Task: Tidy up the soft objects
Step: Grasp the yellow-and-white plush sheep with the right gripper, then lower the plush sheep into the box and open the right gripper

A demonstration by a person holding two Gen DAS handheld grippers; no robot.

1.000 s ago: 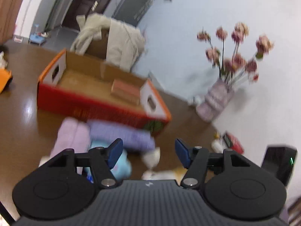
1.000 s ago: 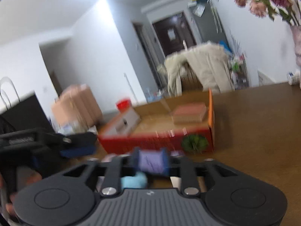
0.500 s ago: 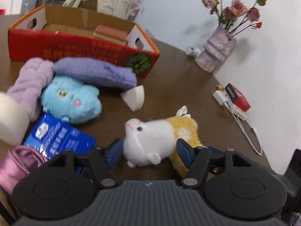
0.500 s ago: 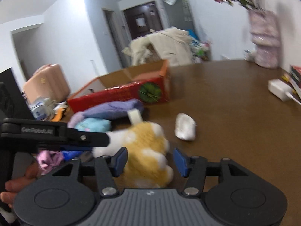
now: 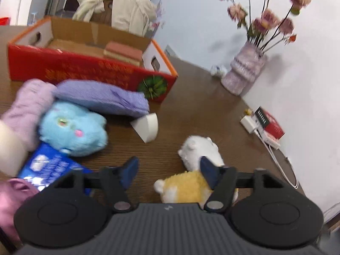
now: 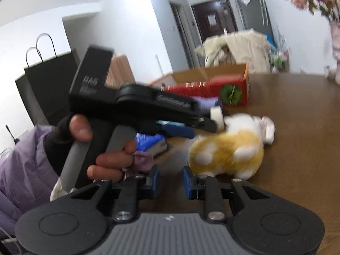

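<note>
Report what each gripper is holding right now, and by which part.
Nothing is held. The left gripper is open with table between its jaws; the right gripper has just been closing on nothing, beside the yellow-and-white plush.

Cardboard box (image 5: 89, 72) at back of desk (image 5: 201, 106) — rolled towels (image 5: 102, 97) just before it, round plush (image 5: 72, 129) in front of those. Hamster plush (image 5: 199, 150) nearer, right. Vase (image 5: 244, 72) far right by wall.

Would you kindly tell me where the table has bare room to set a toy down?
Bare tabletop runs between the red cardboard box, the vase and the yellow-and-white plush. The left side is crowded: blue plush, purple towel, pink towel and blue packet lie touching. A charger lies near the wall.
</note>
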